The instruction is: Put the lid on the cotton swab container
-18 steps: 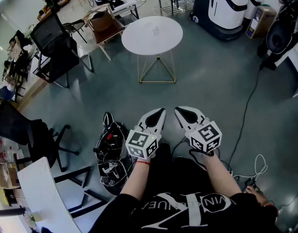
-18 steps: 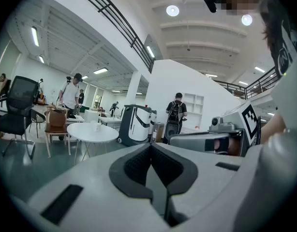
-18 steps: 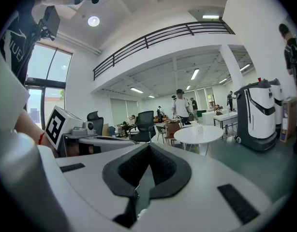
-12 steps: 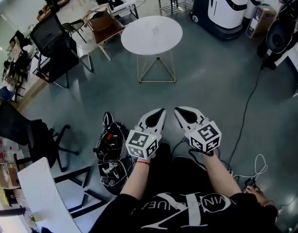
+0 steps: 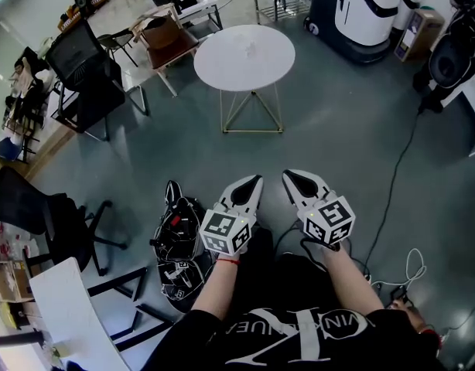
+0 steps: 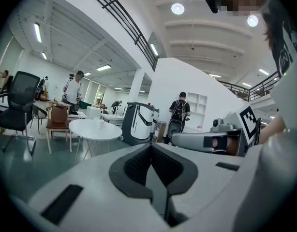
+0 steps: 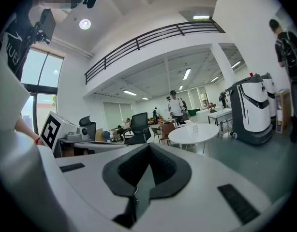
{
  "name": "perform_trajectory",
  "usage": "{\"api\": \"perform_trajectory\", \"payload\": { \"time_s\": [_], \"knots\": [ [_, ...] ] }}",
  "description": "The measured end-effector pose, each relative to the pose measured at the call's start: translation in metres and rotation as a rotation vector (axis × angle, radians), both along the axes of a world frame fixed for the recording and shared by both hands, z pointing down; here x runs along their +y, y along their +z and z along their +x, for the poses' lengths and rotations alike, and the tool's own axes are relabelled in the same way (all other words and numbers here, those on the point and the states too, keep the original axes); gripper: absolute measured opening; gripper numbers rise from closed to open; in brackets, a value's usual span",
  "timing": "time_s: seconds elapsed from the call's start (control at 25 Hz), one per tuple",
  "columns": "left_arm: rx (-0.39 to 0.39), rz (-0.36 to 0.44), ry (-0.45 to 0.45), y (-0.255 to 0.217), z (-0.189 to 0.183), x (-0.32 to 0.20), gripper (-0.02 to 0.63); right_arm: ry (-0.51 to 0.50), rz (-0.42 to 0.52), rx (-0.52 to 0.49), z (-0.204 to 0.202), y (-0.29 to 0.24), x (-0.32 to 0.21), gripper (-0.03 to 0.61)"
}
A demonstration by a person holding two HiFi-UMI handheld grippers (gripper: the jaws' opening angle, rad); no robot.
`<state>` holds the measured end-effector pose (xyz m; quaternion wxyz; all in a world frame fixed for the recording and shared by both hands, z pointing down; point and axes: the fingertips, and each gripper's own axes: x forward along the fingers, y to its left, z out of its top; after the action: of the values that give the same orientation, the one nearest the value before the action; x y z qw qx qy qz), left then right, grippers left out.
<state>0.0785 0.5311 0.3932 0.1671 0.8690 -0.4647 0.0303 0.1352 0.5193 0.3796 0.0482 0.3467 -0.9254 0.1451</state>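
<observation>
Well back from the round white table (image 5: 244, 56), stood over the grey floor (image 5: 353, 137) with both grippers held low and close to the body, side by side, near each other but apart. Held the left gripper (image 5: 255, 178) with its jaws clenched together, the dark pads meeting along one seam and nothing caught between them. Held the right gripper (image 5: 288, 175) the same way: jaws clenched, empty. Pointed both roughly toward the table, well apart from it.

Made out a small pale object (image 5: 249, 49) standing near the middle of the table top, alone on the bare white surface. Could not tell at that size whether it was the cotton swab container, its lid or both.

Noted a black bag of gear (image 5: 178, 230) lying on the floor just beside the left leg, and a black office chair (image 5: 36, 207) further out on that side. Noted a white and black machine (image 5: 361, 10) beyond the table to the right, and a black cable (image 5: 392, 176) trailing across the floor below it. Glimpsed, in both gripper views, people standing in the background past the table.
</observation>
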Motion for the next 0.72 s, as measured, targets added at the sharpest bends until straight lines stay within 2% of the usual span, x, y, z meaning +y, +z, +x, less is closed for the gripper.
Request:
{"api": "perform_trajectory", "payload": {
  "time_s": [0.2,0.72],
  "knots": [
    [0.014,-0.001,0.007,0.005,-0.018,-0.048,0.006,-0.006,0.005,-0.006,-0.021,0.003,-0.043,0.002],
    [0.029,-0.005,0.12,0.006,-0.057,-0.237,0.006,0.054,-0.004,0.001,-0.072,0.008,-0.221,0.002]
  ]
}}
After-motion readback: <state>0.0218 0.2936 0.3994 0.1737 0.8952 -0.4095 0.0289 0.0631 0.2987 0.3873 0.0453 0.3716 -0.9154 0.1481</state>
